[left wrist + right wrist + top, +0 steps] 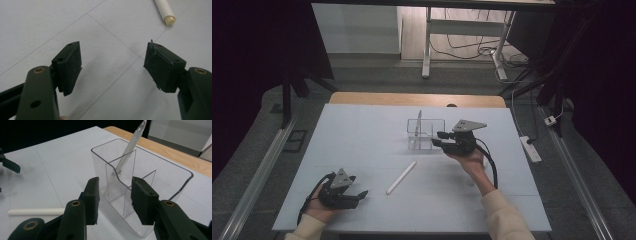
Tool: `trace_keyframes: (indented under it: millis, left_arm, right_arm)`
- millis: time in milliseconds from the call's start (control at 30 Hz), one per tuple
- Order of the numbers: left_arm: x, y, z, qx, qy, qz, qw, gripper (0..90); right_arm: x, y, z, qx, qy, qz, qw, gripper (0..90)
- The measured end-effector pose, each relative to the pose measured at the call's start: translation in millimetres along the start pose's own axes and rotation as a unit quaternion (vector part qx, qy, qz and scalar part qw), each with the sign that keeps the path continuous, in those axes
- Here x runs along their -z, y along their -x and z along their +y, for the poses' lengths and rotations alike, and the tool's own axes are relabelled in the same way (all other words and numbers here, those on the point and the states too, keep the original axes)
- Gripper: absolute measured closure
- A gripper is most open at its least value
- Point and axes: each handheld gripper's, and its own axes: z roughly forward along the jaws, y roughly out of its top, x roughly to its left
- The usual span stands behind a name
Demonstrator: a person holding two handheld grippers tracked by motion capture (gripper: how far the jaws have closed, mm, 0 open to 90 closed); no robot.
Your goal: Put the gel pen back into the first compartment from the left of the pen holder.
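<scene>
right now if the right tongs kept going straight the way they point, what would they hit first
Most likely the clear plastic divided holder: the right tongs point at its near corner, jaws apart either side of it. Behind that stands the frosted white pen. Whether the pads already touch the plastic is unclear.

A clear glossy plastic holder [160, 167] holds a frosted pen [130, 147]; the white marker [401, 177] looks matt.

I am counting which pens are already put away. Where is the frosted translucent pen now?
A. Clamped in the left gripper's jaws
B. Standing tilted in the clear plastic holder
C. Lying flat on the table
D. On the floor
B: the frosted translucent pen leans inside a compartment of the clear plastic divided holder, its tip above the rim, while a white pen lies flat on the table.
</scene>
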Motion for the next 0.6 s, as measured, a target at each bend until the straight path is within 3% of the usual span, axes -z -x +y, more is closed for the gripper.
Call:
trace_keyframes:
  millis: [600]
  left_arm:
    - [1.0,-0.3,0.0,0.001,0.003,0.001,1.0000,30.0]
  right_arm:
    - [13.1,-9.0,-9.5,0.016,-0.017,0.001,0.9997,56.7]
